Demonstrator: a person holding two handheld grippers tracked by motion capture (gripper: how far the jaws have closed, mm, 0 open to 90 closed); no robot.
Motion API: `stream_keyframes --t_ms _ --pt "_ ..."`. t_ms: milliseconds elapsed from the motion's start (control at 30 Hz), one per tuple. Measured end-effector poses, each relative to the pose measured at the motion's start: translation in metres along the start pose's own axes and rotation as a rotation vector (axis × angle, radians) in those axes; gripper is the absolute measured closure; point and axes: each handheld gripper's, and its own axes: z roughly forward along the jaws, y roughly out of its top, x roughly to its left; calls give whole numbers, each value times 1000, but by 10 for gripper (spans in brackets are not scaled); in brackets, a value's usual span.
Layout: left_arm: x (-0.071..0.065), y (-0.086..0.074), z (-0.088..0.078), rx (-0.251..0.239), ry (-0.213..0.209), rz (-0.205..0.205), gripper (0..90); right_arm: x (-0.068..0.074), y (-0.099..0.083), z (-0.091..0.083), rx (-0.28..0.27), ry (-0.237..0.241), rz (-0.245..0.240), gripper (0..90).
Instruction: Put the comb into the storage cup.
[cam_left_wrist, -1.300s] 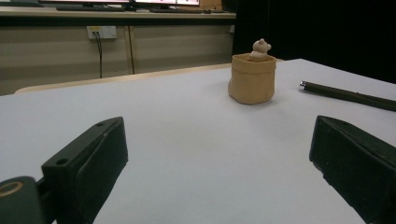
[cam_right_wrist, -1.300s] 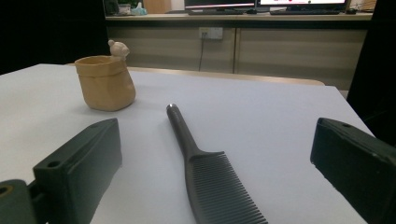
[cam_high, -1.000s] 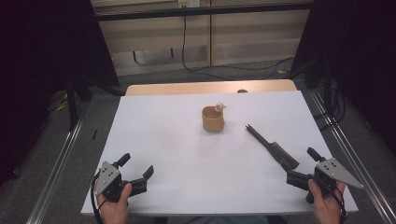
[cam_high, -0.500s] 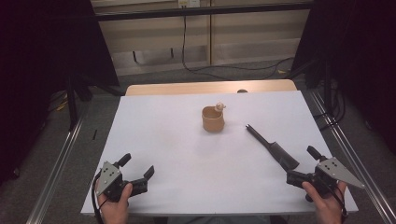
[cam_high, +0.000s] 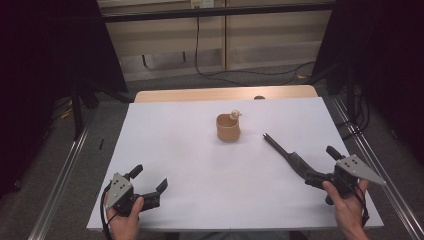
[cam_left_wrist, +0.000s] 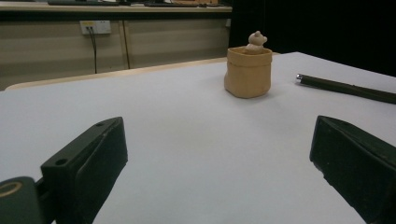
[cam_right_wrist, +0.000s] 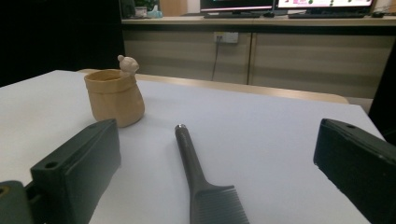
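Comb position: we see the comb (cam_right_wrist: 205, 186) lying flat on the white table (cam_high: 175, 145), its toothed end between our right gripper (cam_high: 327, 167)'s jaws.
Right gripper: jaws wide apart, clamping nothing.
Comb look: dark, slim handle pointing toward the tan pot (cam_high: 228, 127).
Left gripper (cam_high: 150, 184): jaws spread, well apart from it.

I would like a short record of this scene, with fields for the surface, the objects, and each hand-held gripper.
surface: white table
container: tan cup, upright, small bear figure at its rim
tool: black comb, lying flat, handle toward the cup
left hand-held gripper: open, holds nothing
right hand-held gripper: open, astride the comb's toothed end
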Motion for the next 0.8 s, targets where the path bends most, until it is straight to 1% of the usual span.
stream_keyframes --t_ms 33,200,300,400,500,533,633,733,767,800 --pt "0 0 0 -3 0 1 41 -1 3 7 13 8 -4 11" --pt "2 0 0 -5 0 -10 41 -2 8 14 39 10 -14 11" --pt "2 1 -1 -8 -4 -2 41 -5 14 21 52 21 -5 12" --pt "2 1 -1 -14 -7 -4 40 -5 16 24 60 32 -3 15" --pt "3 1 0 -11 -9 -7 40 -6 18 29 87 34 -2 16" --pt "3 1 1 -10 -1 -4 40 -7 20 32 89 57 13 18" --pt "3 0 0 -5 0 -3 40 -8 21 35 91 70 17 20" --pt "3 1 -2 -13 5 -5 40 -9 22 39 106 67 -1 17" --pt "3 1 -2 -14 6 -7 39 -10 24 43 113 76 -6 18" --pt "3 1 -2 -11 8 -2 39 -10 24 43 113 76 -6 18"
